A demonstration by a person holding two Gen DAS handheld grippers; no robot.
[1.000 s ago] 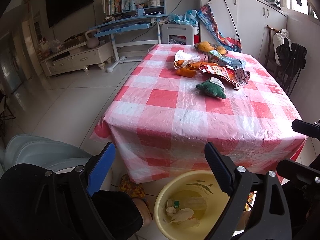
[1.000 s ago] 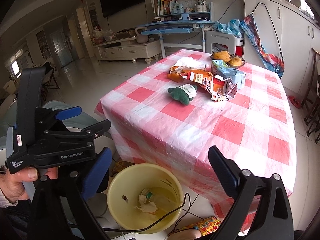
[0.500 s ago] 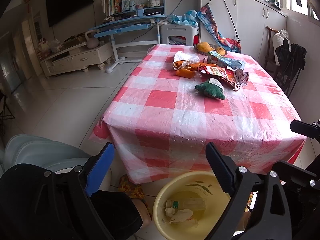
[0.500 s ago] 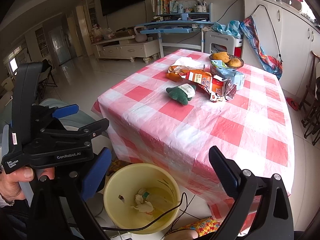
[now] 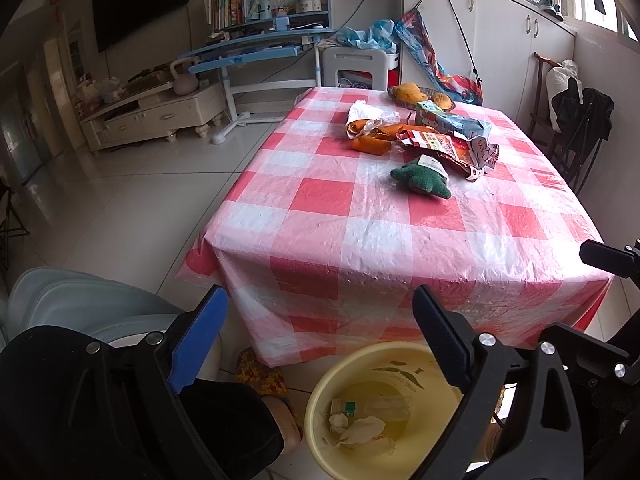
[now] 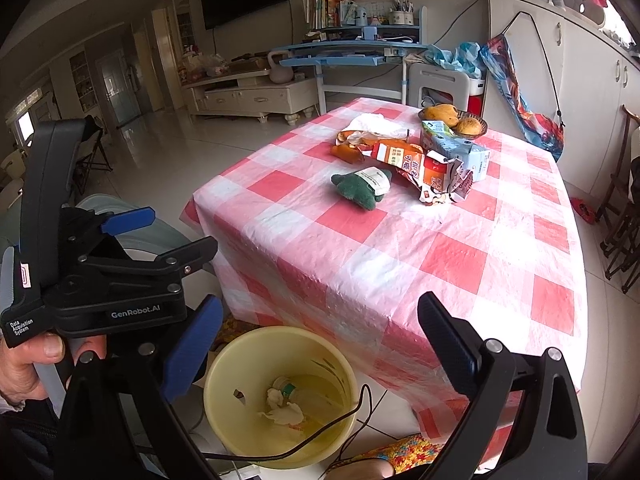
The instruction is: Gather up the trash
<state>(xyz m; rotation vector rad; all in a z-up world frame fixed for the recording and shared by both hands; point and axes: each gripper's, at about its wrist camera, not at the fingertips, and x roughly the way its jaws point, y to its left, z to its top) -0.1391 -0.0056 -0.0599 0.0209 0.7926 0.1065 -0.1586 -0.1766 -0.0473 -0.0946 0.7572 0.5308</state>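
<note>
A yellow bin (image 5: 320, 404) (image 6: 224, 364) stands on the floor at the table's near edge, with crumpled tissue and a small bottle inside. Trash lies far across the red-checked table (image 5: 360, 232) (image 6: 440, 248): a green wrapper (image 5: 422, 178) (image 6: 358, 188), a torn red-orange snack bag (image 5: 444, 148) (image 6: 420, 166), orange peel (image 5: 370, 144), a white plastic bag (image 5: 366, 114) and a blue carton (image 5: 452, 122) (image 6: 456, 146). My left gripper (image 5: 320, 308) and right gripper (image 6: 320, 320) are both open and empty, above the bin.
A basket of oranges (image 5: 420, 94) sits at the table's far end. A grey chair (image 5: 80, 300) is at the left. A blue desk (image 5: 248, 52) and white stool (image 5: 356, 68) stand behind. Dark chairs (image 5: 580, 128) are to the right. A black cable (image 6: 320, 428) crosses the bin.
Both grippers have shifted slightly; the bin and table sit a little lower and left in the views. Both stay open and empty.
</note>
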